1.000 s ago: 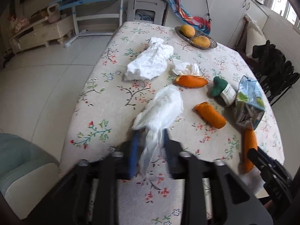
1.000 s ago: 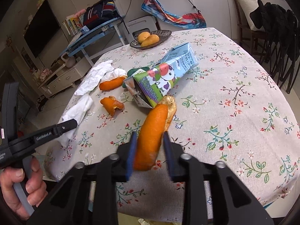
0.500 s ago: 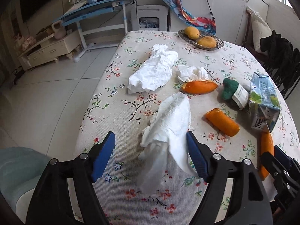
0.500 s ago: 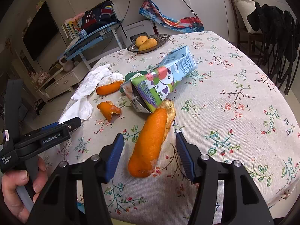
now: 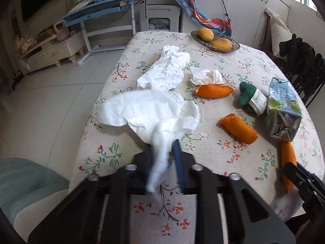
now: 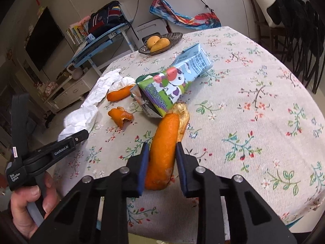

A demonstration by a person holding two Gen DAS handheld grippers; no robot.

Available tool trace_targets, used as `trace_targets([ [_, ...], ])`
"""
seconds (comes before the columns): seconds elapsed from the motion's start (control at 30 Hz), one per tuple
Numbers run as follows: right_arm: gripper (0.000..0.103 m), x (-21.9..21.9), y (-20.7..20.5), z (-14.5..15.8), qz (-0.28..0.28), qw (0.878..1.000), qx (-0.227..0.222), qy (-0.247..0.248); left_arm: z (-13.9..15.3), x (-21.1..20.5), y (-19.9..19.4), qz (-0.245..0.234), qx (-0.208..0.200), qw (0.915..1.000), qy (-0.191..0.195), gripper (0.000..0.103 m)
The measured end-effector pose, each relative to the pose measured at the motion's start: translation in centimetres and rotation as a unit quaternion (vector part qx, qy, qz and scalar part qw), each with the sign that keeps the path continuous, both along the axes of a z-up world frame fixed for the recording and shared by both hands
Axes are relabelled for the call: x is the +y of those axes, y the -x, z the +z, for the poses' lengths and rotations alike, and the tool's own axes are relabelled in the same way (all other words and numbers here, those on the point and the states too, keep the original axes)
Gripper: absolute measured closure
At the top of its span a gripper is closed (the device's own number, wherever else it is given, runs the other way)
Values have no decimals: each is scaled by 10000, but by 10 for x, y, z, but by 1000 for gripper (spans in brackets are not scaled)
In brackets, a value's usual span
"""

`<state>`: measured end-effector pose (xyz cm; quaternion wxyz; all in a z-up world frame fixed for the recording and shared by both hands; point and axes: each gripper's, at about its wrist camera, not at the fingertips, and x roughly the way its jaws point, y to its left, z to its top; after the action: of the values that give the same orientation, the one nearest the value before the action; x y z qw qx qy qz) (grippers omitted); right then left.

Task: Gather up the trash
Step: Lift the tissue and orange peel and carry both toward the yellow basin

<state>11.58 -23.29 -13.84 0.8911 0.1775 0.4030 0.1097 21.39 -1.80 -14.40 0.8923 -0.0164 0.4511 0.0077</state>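
Left claw pinches the crumpled white paper tissue at the worktop's near edge, right claw closing around the long orange peel, both ready for lifting away.

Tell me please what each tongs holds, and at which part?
Left tongs: shut on the white tissue, at its near twisted end. Right tongs: closing around the orange peel, near end.
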Motion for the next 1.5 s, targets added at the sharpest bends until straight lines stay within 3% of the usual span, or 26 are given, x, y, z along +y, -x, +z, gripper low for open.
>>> trace_targets([
  [0.23, 81, -6, 12, 2, 10, 9991, 67, -417, 9, 2, 17, -42, -137, 9996, 223, 97],
  [0.6, 82, -3, 29, 9, 82, 9987, -39, -493, 20, 2, 43, -144, -310, 9987, 369, 97],
  [0.73, 82, -2, 30, 11, 105, 9988, -64, -483, 17, -1, 47, -218, -196, 9991, 316, 96],
  [0.8, 82, -2, 30, 11, 98, 9987, -70, -486, 12, -2, 48, -274, -14, 9990, 341, 87],
  [0.83, 82, -2, 29, 11, 96, 9987, -71, -491, 12, -2, 50, -257, 6, 9991, 332, 72],
  [0.87, 82, -3, 29, 11, 91, 9987, -74, -497, 14, -1, 52, -204, -11, 9993, 299, 50],
  [0.9, 82, -3, 30, 11, 89, 9987, -79, -503, 17, 0, 55, -164, -96, 9994, 282, 42],
  [1.07, 82, -3, 31, 10, 112, 9985, -92, -531, 27, 8, 58, -43, -341, 9986, 402, 28],
  [1.33, 82, -2, 33, 8, 125, 9985, -84, -532, 10, -3, 39, 3, -112, 9999, 27, 30],
  [1.4, 82, -1, 33, 8, 147, 9985, -82, -522, 5, -1, 36, 64, -32, 10000, -17, 39],
  [1.5, 82, 2, 34, 9, 200, 9984, -95, -514, 1, 3, 34, 114, 2, 9999, -30, 72],
])
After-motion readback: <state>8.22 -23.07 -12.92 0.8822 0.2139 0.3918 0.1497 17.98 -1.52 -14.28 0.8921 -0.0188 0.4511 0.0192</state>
